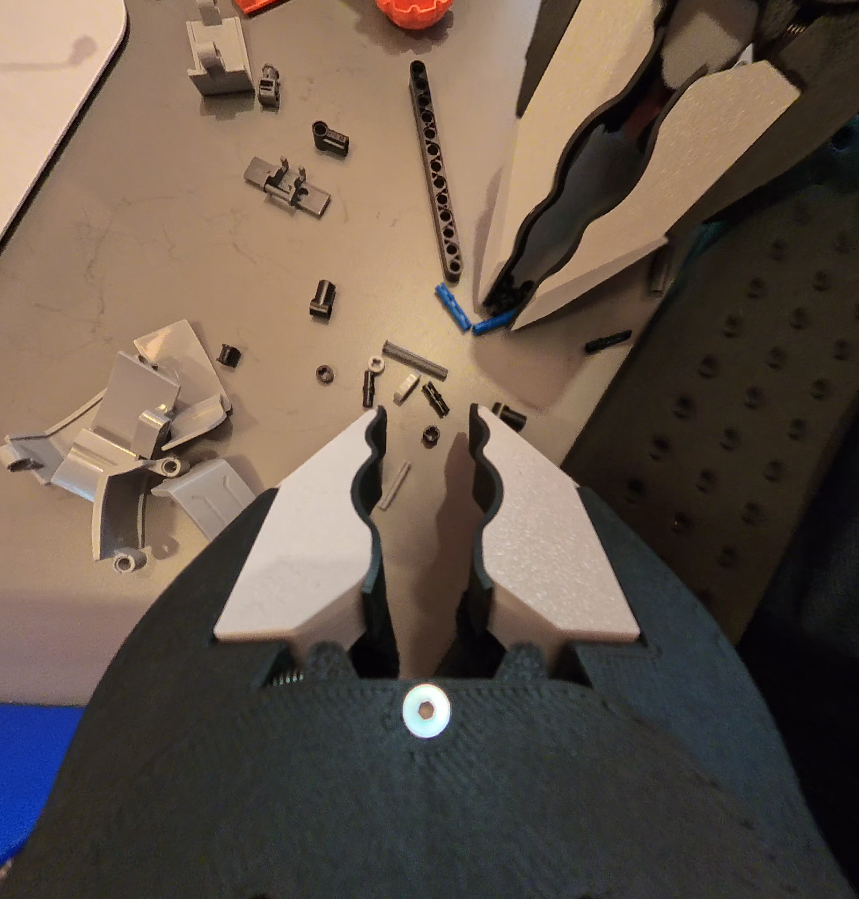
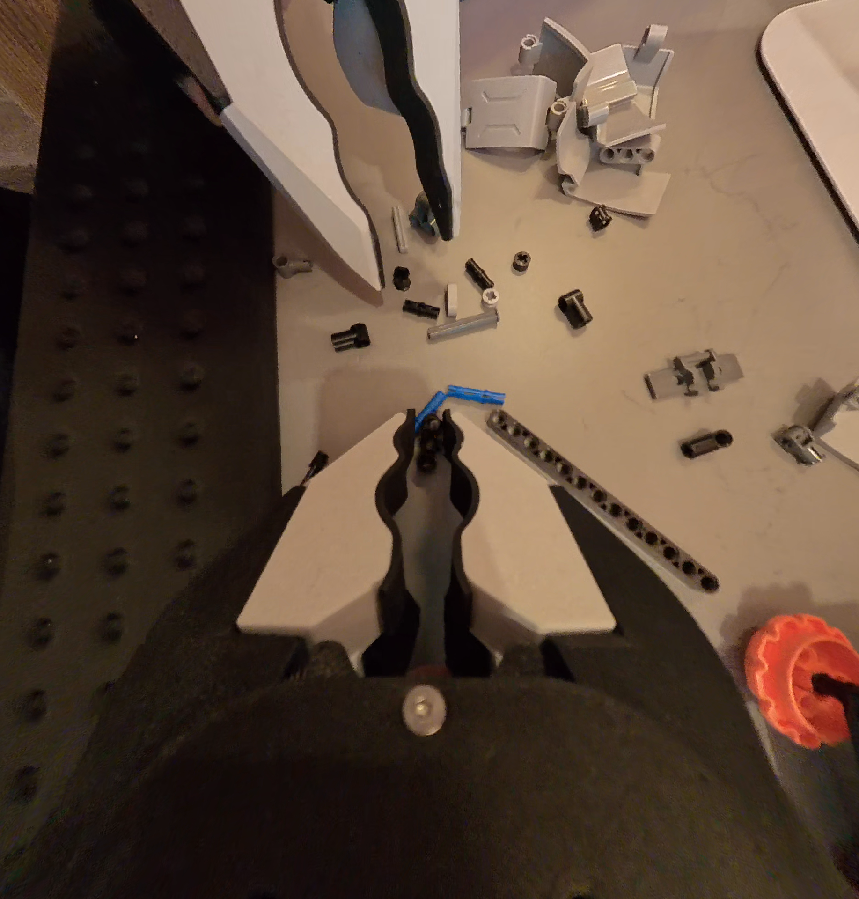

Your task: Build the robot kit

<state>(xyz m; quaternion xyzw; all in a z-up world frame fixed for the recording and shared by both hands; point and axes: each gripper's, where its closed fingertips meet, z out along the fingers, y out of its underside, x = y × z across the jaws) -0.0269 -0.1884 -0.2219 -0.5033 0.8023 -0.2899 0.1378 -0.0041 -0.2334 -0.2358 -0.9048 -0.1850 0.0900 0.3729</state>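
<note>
My right gripper (image 2: 428, 416) is shut on a small black connector (image 2: 429, 445), held just above the grey tabletop. A blue pin (image 2: 426, 406) pokes out at its tips; whether it is joined to the connector I cannot tell. A second blue pin (image 2: 476, 394) lies just beyond. In the left wrist view the right gripper (image 1: 502, 304) comes in from the upper right, with both blue pins (image 1: 451, 301) at its tips. My left gripper (image 1: 427, 413) is open and empty, low over a black bush (image 1: 431, 434) and a thin grey axle (image 1: 394, 486). It also shows in the right wrist view (image 2: 412, 258).
Small black pins and a grey axle (image 1: 415, 360) lie scattered between the grippers. A long dark beam with holes (image 1: 434, 170) lies beside the right gripper. A pile of grey panels (image 1: 126, 438), an orange wheel (image 2: 802, 681), a black studded baseplate (image 2: 126, 389) and a white board (image 2: 831, 97) surround them. There is about 6 cm between the tips of the two grippers.
</note>
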